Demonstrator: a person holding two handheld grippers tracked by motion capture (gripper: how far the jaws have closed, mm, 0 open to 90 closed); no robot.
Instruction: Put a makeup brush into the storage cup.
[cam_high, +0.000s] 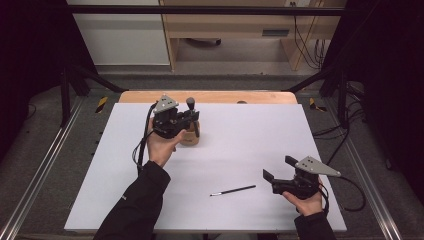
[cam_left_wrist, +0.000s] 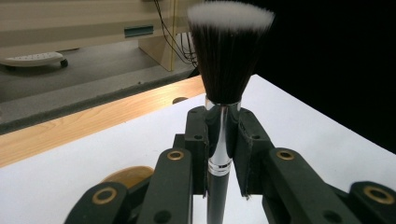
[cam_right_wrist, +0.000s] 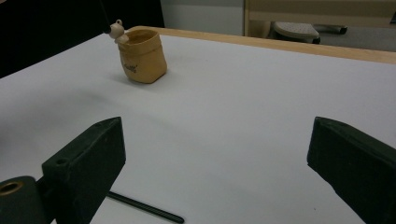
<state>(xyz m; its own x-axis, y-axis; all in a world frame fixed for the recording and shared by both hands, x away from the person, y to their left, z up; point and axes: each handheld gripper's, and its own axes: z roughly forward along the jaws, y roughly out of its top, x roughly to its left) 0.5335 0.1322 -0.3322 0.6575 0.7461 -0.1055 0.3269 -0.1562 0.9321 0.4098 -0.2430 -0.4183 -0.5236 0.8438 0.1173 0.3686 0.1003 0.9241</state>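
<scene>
My left gripper (cam_high: 190, 119) is shut on the silver-and-black handle of a makeup brush (cam_high: 190, 103), held upright just above a small tan pouch (cam_high: 190, 138). In the left gripper view the jaws clamp the brush (cam_left_wrist: 228, 56) below its white-tipped dark bristles, with the left gripper (cam_left_wrist: 223, 140) over the pouch (cam_left_wrist: 127, 175). My right gripper (cam_high: 278, 168) stands open at the table's front right, nothing between its jaws. A thin dark brush (cam_high: 233, 190) lies flat on the white table left of it. The right gripper view shows the right gripper (cam_right_wrist: 217, 144), the pouch (cam_right_wrist: 142, 56) and the thin brush (cam_right_wrist: 144, 209).
The white tabletop (cam_high: 240, 140) has a wooden strip (cam_high: 210, 96) along its far edge. Black frame rails run along both sides, and cables trail on the floor at the right. A wooden cabinet (cam_high: 230, 25) stands beyond the table.
</scene>
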